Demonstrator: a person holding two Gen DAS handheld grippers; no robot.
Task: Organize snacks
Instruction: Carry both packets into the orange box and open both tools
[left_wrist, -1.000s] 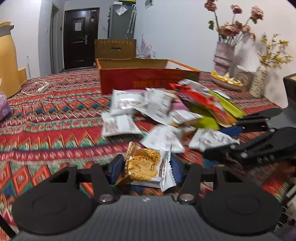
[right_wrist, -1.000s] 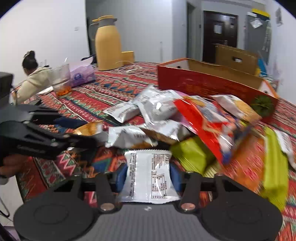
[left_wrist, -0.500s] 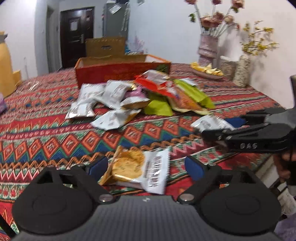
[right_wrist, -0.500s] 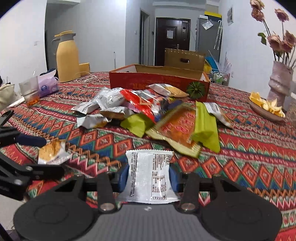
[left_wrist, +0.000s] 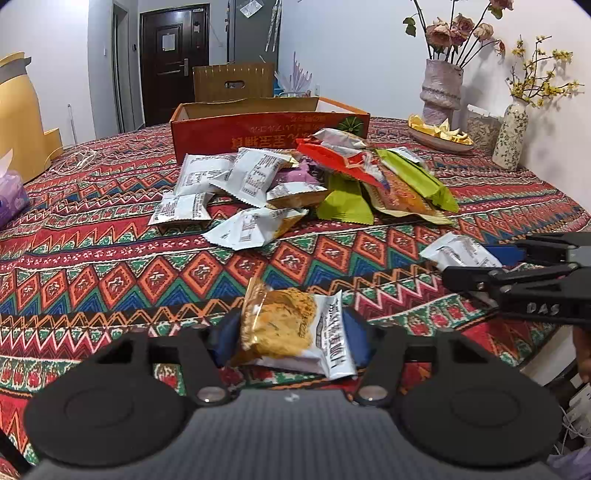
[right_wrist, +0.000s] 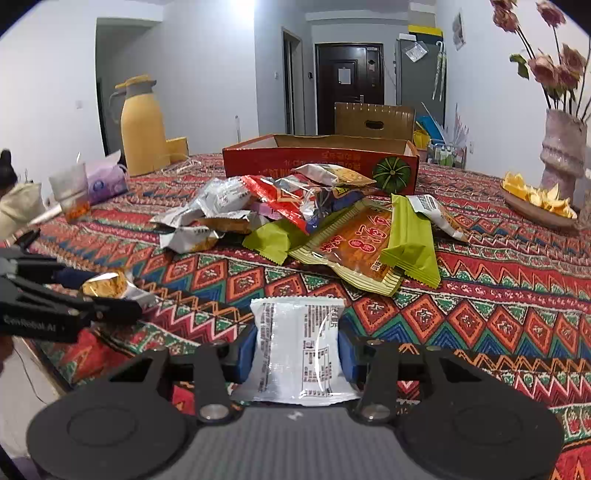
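Since half a second earlier, the left tongs have just been closing, and their blue pads now press both sides of the gold snack packet, which lay loose between wide jaws before.

Left wrist view: the gold snack packet sits clamped over the near edge of the patterned bench. Farther back lies the snack pile of white, red, orange and green packets, just in front of the red cardboard box, which stands open. At the right, the right tongs come in from the side, gripping a white packet. 2 vases with flowers and a dish stand along the far right.

Right wrist view: the right tongs are narrowly set, pads pressing the white packet, held printed side up above the near part of the bench. The snack pile lies ahead, before the red cardboard box. At the left, the left tongs hold the gold snack packet. A yellow jug stands at the far left.
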